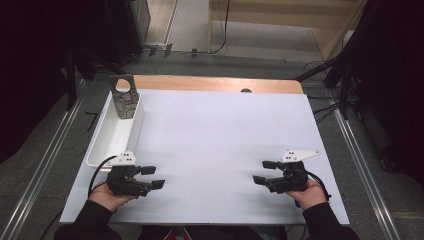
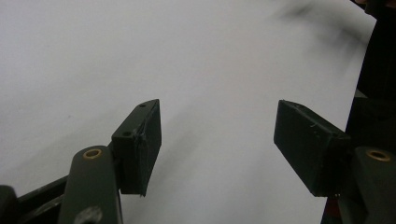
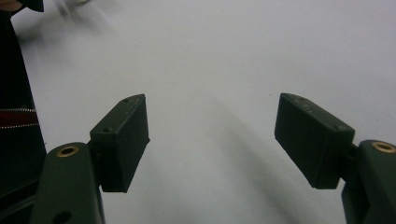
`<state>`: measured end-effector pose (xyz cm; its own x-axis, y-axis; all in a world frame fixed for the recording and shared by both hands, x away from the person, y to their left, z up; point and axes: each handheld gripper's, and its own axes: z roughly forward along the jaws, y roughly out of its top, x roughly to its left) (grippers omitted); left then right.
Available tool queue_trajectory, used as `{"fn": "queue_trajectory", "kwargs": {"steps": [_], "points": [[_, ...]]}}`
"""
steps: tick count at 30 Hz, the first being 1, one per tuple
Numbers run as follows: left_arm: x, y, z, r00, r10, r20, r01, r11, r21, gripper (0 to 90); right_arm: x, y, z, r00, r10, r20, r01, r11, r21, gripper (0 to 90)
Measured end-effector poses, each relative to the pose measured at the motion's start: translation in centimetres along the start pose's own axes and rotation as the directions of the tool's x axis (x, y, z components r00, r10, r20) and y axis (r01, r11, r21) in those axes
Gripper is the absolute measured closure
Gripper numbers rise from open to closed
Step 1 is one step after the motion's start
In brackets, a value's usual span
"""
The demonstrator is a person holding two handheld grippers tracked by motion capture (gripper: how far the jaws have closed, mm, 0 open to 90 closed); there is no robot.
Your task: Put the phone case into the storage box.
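On the white board [image 1: 220, 145] both grippers rest apart, left gripper [image 1: 156, 177] and right gripper [image 1: 261, 171] spread, holding nothing; the patterned case [image 1: 125, 97] stands untouched in the white tray [image 1: 112, 137]; all work remains.

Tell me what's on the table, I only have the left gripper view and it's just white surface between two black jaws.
Observer: In the high view a white tray lies along the table's left edge, just beyond the left gripper.
Operator: Anything in the tray?
Observer: A dark patterned flat piece with a round hole leans upright at the tray's far end.
Operator: Where's the other gripper?
Observer: The right gripper rests near the table's right front, its jaws pointing toward the left one.
Operator: Is it holding anything?
Observer: No; in the right gripper view its jaws stand apart with bare white surface between them.
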<state>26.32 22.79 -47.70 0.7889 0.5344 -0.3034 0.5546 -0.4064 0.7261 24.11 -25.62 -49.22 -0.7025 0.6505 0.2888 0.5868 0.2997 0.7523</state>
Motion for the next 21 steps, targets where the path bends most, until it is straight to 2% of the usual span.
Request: {"fn": "queue_trajectory", "kwargs": {"steps": [6, 21], "points": [[0.07, 0.02, -0.05, 1.0000, 0.001, 0.000, -0.001, 1.0000, 0.000, 32.0, 0.07, 0.06, 0.05, 1.0000, 0.008, 0.002, -0.008, 1.000, 0.000, 25.1], [0.06, 0.02, 0.04, 1.0000, -0.002, 0.001, 0.002, 1.0000, 0.004, 32.0, 0.06, 0.00, 0.25, 0.9999, -0.005, 0.011, 0.005, 1.000, 0.012, 25.1]]}}
